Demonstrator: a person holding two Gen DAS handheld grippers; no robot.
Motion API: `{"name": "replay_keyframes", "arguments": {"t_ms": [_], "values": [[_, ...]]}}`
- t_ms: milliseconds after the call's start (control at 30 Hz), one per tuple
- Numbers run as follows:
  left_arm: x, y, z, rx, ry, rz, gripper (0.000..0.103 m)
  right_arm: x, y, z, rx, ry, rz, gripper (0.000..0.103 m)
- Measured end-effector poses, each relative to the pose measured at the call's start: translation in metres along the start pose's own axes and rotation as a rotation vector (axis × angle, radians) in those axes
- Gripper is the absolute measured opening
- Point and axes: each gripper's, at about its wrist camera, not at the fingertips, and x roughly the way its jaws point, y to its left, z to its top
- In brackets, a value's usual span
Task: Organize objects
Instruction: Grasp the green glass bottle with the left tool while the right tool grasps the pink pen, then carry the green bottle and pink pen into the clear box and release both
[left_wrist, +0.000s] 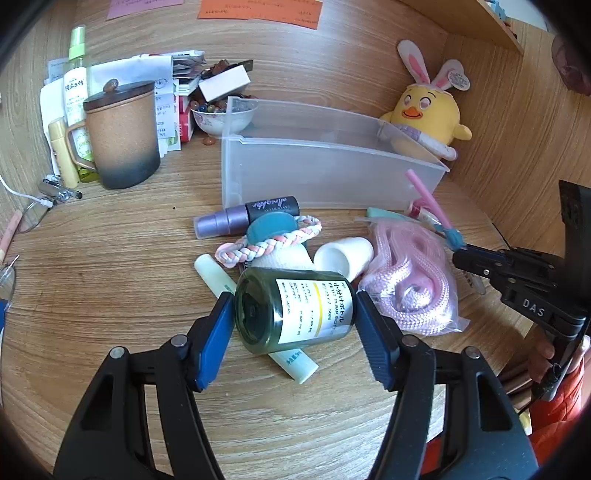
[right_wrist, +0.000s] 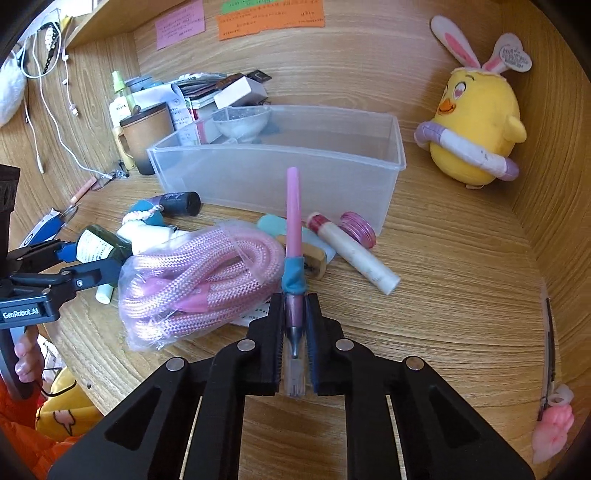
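My left gripper (left_wrist: 293, 306) is shut on a dark green pump bottle (left_wrist: 266, 314) with a white label, a blue pad pressing each side. The bottle lies on its side over a pale green tube (left_wrist: 295, 363). My right gripper (right_wrist: 294, 299) is shut on a pink pen (right_wrist: 293, 214) with a teal band, which points up toward the bin. In the left wrist view the right gripper (left_wrist: 458, 254) shows at the right edge, holding the pen (left_wrist: 424, 192). An empty clear plastic bin (left_wrist: 325, 173) stands behind the pile.
A bagged pink rope (right_wrist: 195, 280) lies between the grippers. Near it are a braided band (left_wrist: 273, 242), a purple-black tube (left_wrist: 247, 216), a white cap (left_wrist: 347, 254), a white stick (right_wrist: 358, 254) and a pink pot (right_wrist: 358, 227). A lidded mug (left_wrist: 122, 136) stands left, a plush chick (left_wrist: 428, 110) right.
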Motion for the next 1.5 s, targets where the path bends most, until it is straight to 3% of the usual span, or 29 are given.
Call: {"name": "replay_keyframes", "arguments": {"t_ms": [400,633,833,1167,1500], "values": [[-0.026,0.0,0.019,0.012,-0.104,0.06,0.064,-0.023,-0.001,0.014,0.029,-0.1,0.032,0.01],[-0.046,0.0,0.045,0.021,-0.205,0.084,0.064,-0.027,-0.007,0.028,0.044,-0.143,0.033,0.01],[-0.046,-0.001,0.075,0.031,-0.237,0.092,0.064,-0.028,-0.009,0.049,0.042,-0.179,0.026,0.01],[-0.018,-0.003,0.117,0.025,-0.237,0.122,0.064,-0.019,-0.011,0.09,0.008,-0.209,-0.041,0.01],[0.035,0.011,0.146,-0.017,-0.103,0.112,0.064,0.022,-0.021,0.125,-0.016,-0.119,-0.012,0.01]]}}
